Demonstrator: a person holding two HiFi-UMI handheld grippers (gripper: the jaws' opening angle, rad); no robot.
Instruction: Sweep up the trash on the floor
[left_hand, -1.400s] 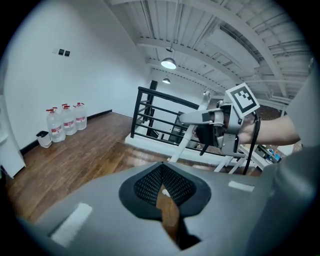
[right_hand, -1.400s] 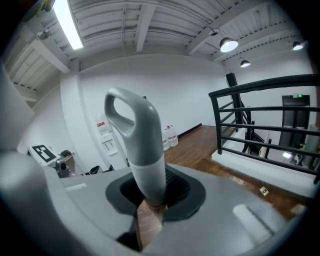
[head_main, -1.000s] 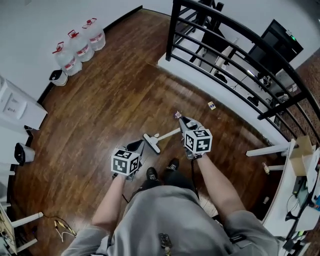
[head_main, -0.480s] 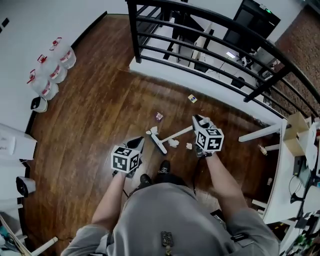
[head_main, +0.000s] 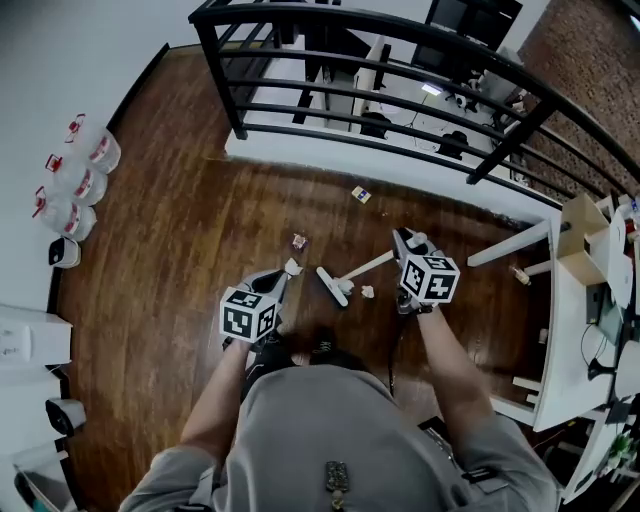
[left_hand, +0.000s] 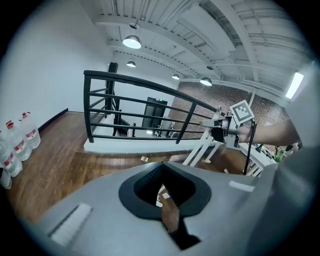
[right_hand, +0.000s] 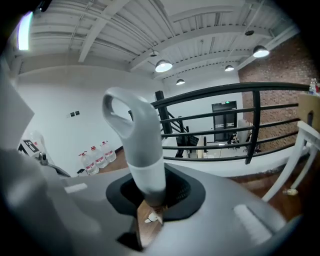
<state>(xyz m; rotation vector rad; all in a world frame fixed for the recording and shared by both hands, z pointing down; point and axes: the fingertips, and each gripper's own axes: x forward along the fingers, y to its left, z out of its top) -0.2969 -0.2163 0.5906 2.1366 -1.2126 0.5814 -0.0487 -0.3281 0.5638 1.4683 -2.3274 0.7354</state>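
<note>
My right gripper (head_main: 404, 245) is shut on the top of a white broom handle (head_main: 368, 265). The handle slants down to the broom head (head_main: 333, 286) on the wood floor. In the right gripper view the handle's looped end (right_hand: 135, 135) stands up between the jaws. My left gripper (head_main: 273, 287) hangs to the left of the broom head, jaws together with nothing in them. Trash lies around: a white crumpled scrap (head_main: 367, 292) by the head, another scrap (head_main: 291, 267) near the left gripper, a pinkish wrapper (head_main: 299, 241) and a small packet (head_main: 361, 194) farther out.
A black railing (head_main: 400, 60) runs across the far side above a white ledge. Water bottles (head_main: 75, 170) stand by the left wall. White table legs (head_main: 505, 245) and a desk (head_main: 575, 330) are at the right. The person's shoes (head_main: 322, 347) are just behind the broom head.
The person has turned, so the railing and bottles slid left in view. Both grippers and the broom moved along, and white scraps came into view beside the broom head.
</note>
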